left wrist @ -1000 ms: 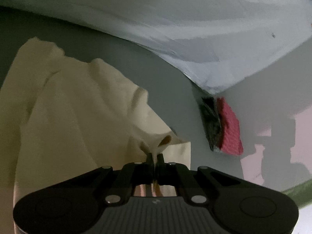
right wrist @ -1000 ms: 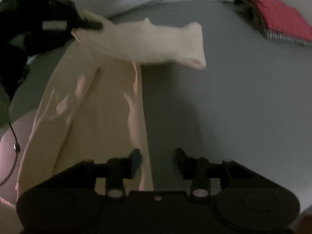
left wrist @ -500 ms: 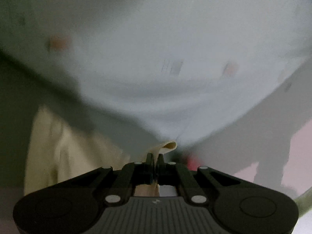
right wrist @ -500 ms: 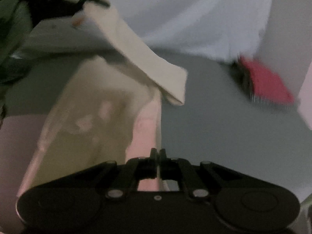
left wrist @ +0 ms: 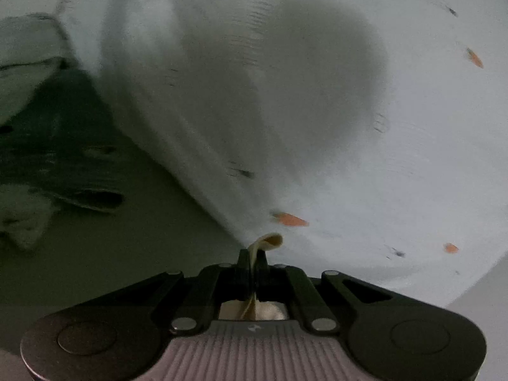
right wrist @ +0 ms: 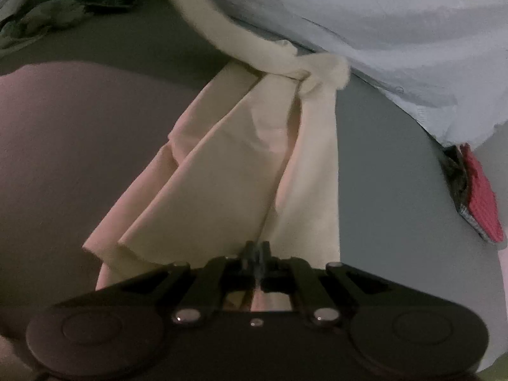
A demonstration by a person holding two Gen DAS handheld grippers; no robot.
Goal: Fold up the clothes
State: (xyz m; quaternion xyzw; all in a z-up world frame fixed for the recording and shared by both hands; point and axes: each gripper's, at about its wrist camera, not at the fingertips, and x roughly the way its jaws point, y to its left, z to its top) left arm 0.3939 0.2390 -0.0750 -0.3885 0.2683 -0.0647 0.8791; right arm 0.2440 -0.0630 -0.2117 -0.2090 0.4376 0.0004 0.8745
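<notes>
L gripper (left wrist: 253, 255): jaws together, clamped on corner of cream garment (right wrist: 241, 158); fabric tip curled above pads. R gripper (right wrist: 257, 250): jaws together, pinching lower edge of same garment. Garment hung stretched btwn both, partly lifted off grey surface (right wrist: 387, 190), one sleeve bunched near carrot-print sheet (left wrist: 365, 158). Red knit item (right wrist: 482, 197) at R, well apart. Dark clothes pile (right wrist: 57, 12) upper L.

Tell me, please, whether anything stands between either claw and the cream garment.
Nothing visible does. The left claw is already shut on a fold of the cream garment, and the right claw is shut on its near edge. The carrot-print bedding lies beyond the garment, not between it and either claw.
</notes>
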